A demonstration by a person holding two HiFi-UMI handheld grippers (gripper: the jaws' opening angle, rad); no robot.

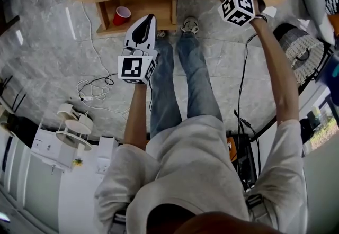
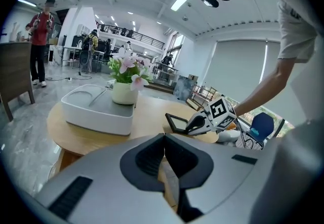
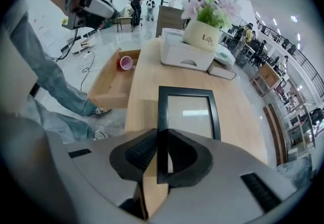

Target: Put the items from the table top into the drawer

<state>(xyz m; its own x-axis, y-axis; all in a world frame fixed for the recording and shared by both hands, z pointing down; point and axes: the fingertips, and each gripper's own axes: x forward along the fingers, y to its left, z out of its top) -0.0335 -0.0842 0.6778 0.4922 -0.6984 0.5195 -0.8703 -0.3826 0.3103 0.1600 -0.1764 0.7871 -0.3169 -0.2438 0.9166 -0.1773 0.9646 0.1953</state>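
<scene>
The right hand-held gripper (image 3: pixel 161 142) is pinching the near rim of the black rectangular picture frame (image 3: pixel 188 114), which is extending toward twelve o'clock over the wooden tabletop (image 3: pixel 147 76) (the left hand-held gripper (image 2: pixel 164 142) is hanging closed, empty).

Person with two hand-held grippers.
- Left gripper (image 2: pixel 164 154): pale grey shell, black ribbed pads, and a black slot on each flank.
- Left cube (image 1: pixel 136 69): white with black square markers, at the rear of the left gripper.
- Right gripper (image 3: pixel 161 152): same grey shell with black pads.
- Right cube (image 1: pixel 241 8): same white cube with black markers, at the rear of the right gripper.
- Wristband (image 1: pixel 260 17): dark, just behind the right cube.
- T-shirt (image 1: pixel 196 164): off-white, short sleeves.
- Straps (image 1: pixel 255 204): grey, at the shoulders.
- Jeans (image 1: pixel 186 79): blue, beyond the left gripper.
- Shoes (image 1: pixel 189 25): grey, with laces.
</scene>
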